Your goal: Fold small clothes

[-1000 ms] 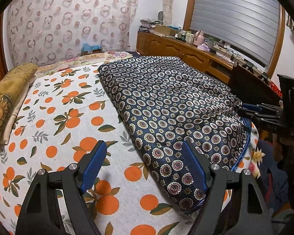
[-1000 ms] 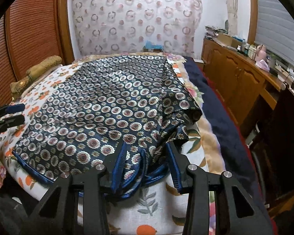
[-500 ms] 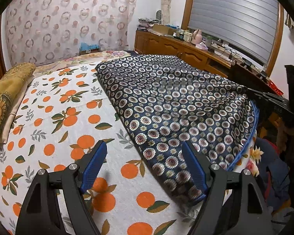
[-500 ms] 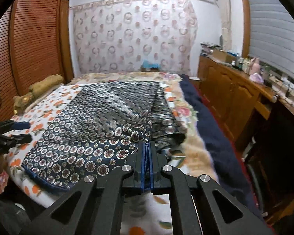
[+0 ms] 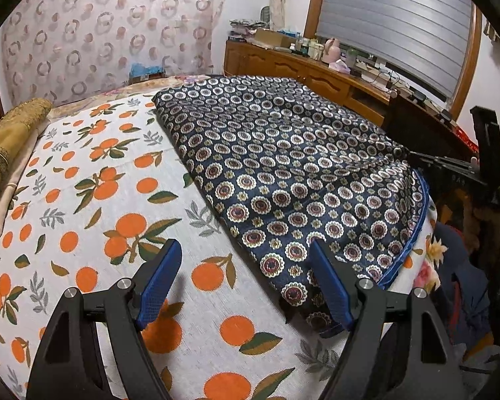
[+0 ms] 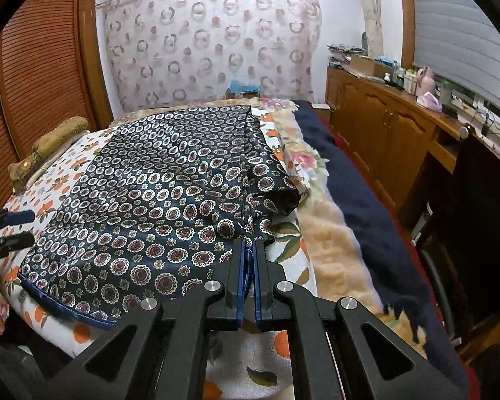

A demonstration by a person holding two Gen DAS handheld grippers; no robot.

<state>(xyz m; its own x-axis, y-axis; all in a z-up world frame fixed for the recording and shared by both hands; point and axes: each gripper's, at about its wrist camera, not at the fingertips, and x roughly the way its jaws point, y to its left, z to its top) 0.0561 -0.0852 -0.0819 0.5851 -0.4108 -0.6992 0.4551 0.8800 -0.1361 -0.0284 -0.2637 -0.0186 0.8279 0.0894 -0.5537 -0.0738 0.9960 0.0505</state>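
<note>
Right gripper (image 6: pixel 246 266), black with blue-padded fingers, is pinched tight on the near corner of the glossy navy cloth (image 6: pixel 156 193) printed with rows of round cream-and-maroon medallions and edged in bright blue piping. That corner is lifted slightly, so the cloth bunches into soft ridges and a drooping fold just beyond the fingertips. The rest of the cloth lies spread flat across the bed (image 5: pixel 83 206), whose matte white cover carries a print of oranges and green leaves. Left gripper (image 5: pixel 246 286) hovers with its jaws spread wide and nothing between them; its right finger (image 5: pixel 330 290) hangs over the cloth's other near corner (image 5: pixel 303 293), while its left finger is over bare bed cover. Beside the cloth, toward the bed's far left edge, rests a mustard-gold textured pillow (image 5: pixel 13 126). A fluffy cream blanket (image 6: pixel 333 233) lines the bed's right side.
</note>
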